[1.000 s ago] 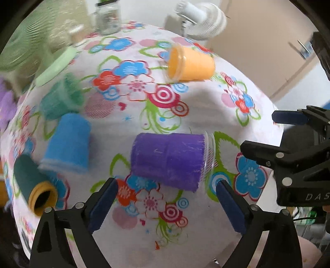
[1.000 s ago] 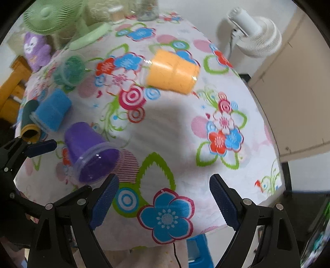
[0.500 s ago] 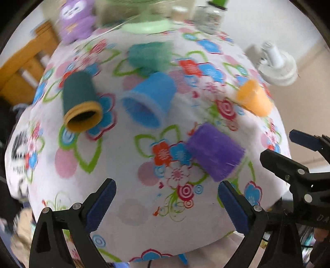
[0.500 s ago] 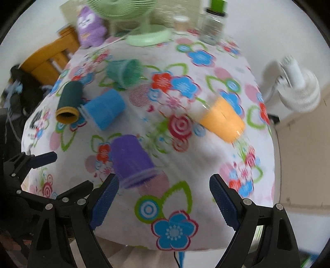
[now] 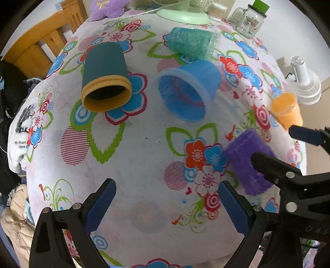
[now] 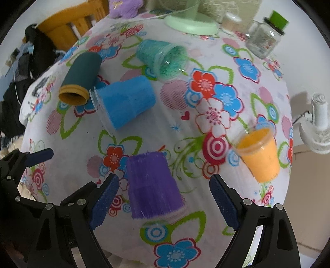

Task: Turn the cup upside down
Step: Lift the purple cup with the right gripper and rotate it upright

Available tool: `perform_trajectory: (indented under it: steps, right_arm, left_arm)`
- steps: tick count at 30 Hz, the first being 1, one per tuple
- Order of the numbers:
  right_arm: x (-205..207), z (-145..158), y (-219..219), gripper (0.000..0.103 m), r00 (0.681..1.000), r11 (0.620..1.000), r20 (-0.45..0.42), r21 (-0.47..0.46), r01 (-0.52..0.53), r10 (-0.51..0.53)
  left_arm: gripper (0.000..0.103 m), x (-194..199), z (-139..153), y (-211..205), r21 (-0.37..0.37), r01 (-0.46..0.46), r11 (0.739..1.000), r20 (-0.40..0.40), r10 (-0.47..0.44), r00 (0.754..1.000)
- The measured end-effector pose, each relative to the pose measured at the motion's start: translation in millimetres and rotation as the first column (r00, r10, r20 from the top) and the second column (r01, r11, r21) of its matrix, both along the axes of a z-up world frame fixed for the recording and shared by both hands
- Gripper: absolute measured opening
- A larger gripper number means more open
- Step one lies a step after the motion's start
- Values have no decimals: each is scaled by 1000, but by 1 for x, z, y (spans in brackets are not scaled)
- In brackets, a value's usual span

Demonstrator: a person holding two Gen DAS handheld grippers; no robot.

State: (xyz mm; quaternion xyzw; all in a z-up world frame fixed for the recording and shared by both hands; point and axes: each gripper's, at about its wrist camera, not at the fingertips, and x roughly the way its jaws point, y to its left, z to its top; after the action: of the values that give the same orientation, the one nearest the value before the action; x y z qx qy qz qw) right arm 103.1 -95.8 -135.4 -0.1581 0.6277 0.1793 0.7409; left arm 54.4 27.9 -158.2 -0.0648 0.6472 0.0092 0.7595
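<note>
Several cups lie on their sides on the flowered tablecloth. A purple cup lies between the open fingers of my right gripper, mouth toward me; it shows at the right of the left wrist view. A blue cup, a dark teal cup with a yellow rim, a green cup and an orange cup lie farther off. My left gripper is open and empty over bare cloth.
A glass jar with a green lid and a green fan base stand at the table's far edge, with a purple plush at the far left. A white floor fan stands off the right edge. A wooden chair is at the left.
Both grippers have swung round the table. The purple cup has left the left gripper's fingers and now lies between the right gripper's fingers. Both stay open.
</note>
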Motion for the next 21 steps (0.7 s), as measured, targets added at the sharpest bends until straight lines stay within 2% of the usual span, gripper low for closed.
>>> perform_trajectory:
  steps: [9, 18, 21]
  right_arm:
    - [14, -35, 27, 90, 995, 996, -80, -56, -70, 65]
    - [21, -55, 32, 76, 987, 995, -154, -77, -68, 55]
    - [22, -63, 31, 68, 983, 996, -180, -66, -59, 46]
  left_arm:
    - [99, 4, -14, 4, 71, 27, 997, -26, -25, 999]
    - [99, 7, -24, 5, 75, 70, 995, -50, -67, 997]
    - [99, 8, -26, 4, 78, 81, 994, -53, -77, 996]
